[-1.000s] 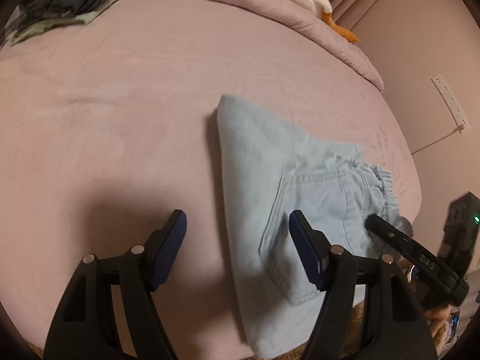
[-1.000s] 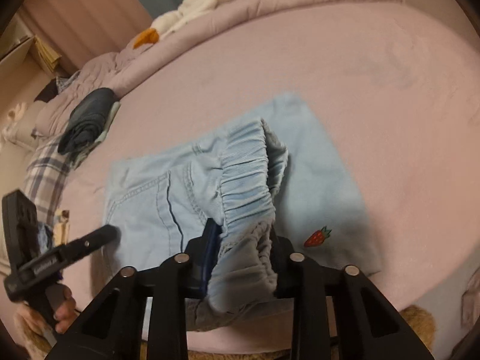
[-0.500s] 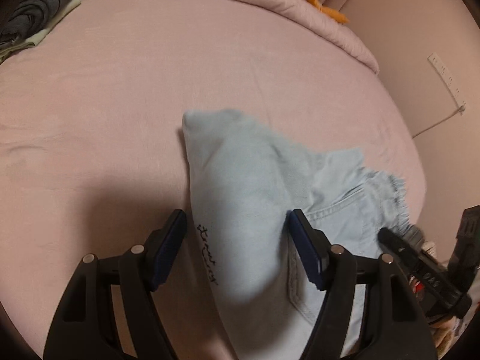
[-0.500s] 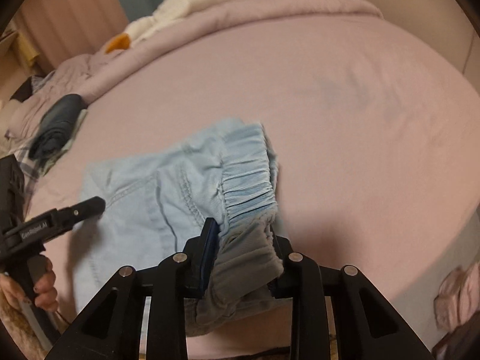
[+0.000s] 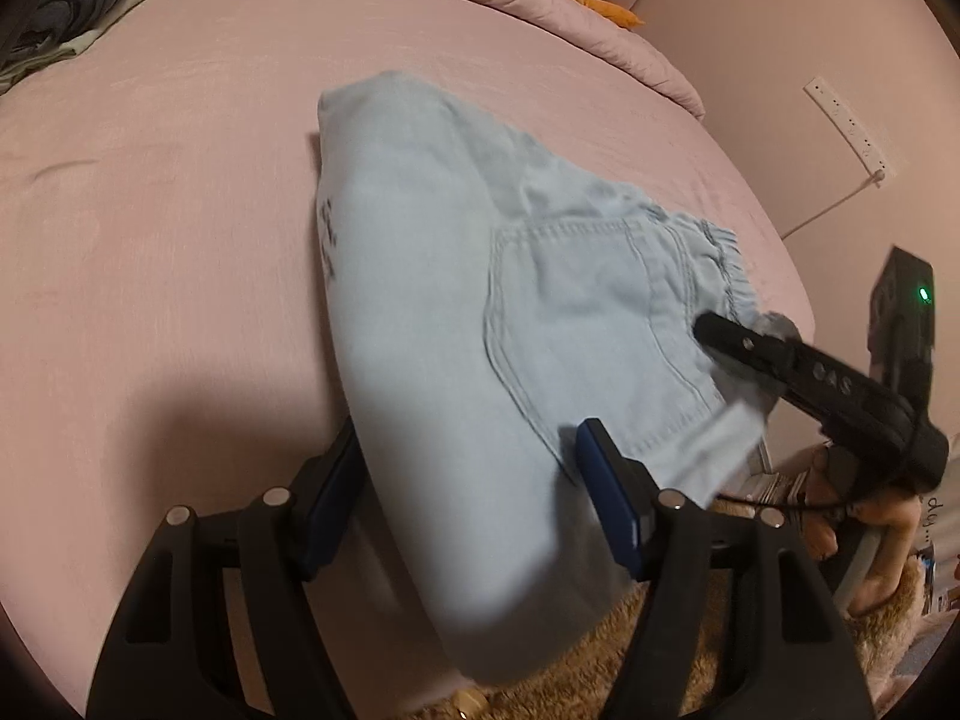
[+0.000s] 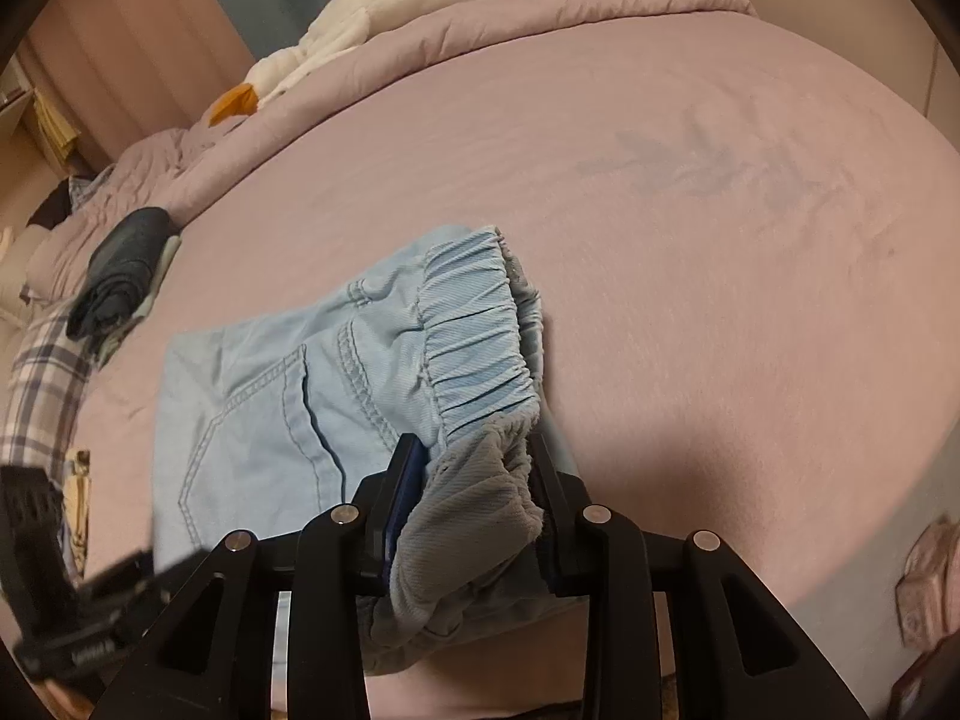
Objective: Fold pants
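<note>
Light blue pants (image 5: 420, 312) lie folded on the pink bed (image 5: 180, 210), back pocket up, near end hanging past the bed's edge. My left gripper (image 5: 471, 438) straddles that near end. Its jaws are closing with the cloth between the blue pads (image 5: 606, 480), and a shadowed gap shows at the right pad. My right gripper (image 6: 477, 456) is shut on the bunched elastic waistband (image 6: 474, 336), held slightly off the sheet. In the left wrist view the right gripper (image 5: 780, 354) shows at the pants' right side. In the right wrist view the left gripper (image 6: 90, 618) is a blur.
Dark folded clothes (image 6: 120, 264) lie at the bed's far left, by a plaid cloth (image 6: 36, 396). A white and orange plush toy (image 6: 372, 18) rests on the rolled comforter (image 6: 540, 6). A power strip (image 5: 846, 120) hangs on the wall. A brown furry rug (image 5: 690, 660) lies below the bed's edge.
My left gripper moved right from bare sheet until the folded pants sit between its fingers. The right gripper kept its hold on the waistband, and the strawberry-marked layer no longer shows.
</note>
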The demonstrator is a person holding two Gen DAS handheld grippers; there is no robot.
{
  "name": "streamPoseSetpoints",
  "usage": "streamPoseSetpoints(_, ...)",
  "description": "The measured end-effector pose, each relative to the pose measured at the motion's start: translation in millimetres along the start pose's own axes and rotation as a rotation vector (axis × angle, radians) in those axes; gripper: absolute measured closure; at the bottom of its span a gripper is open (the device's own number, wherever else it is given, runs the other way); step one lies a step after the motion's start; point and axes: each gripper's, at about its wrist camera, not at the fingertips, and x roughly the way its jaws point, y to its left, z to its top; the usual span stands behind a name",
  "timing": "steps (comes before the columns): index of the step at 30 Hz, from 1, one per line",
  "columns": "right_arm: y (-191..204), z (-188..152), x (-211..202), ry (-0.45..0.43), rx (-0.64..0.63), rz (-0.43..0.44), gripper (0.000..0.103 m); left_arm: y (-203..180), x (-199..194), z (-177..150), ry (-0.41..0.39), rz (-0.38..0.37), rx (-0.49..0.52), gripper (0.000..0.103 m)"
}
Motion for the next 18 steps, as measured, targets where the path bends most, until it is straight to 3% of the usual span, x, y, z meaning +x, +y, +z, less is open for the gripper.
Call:
streamPoseSetpoints(6,2,0,-1,0.000,-0.005,-0.008,0.071,-1,-3,-12,0.019,-0.064,-0.060,0.064)
streamPoseSetpoints(12,2,2,-9,-0.002,-0.007,-0.016,0.066,-6,-13,0,0.070,-0.077,-0.078,0.070)
streamPoseSetpoints(14,6,1,-19,-0.030,-0.043,-0.045,0.060,-9,-15,16,0.077,-0.089,-0.077,0.072)
streamPoseSetpoints(16,4,0,-25,-0.044,-0.041,-0.063,0.048,-3,-17,32,0.069,-0.098,-0.086,0.070)
streamPoseSetpoints(18,-3,0,-32,-0.050,-0.008,-0.036,0.046,3,-16,47,0.067,-0.064,-0.110,0.070)
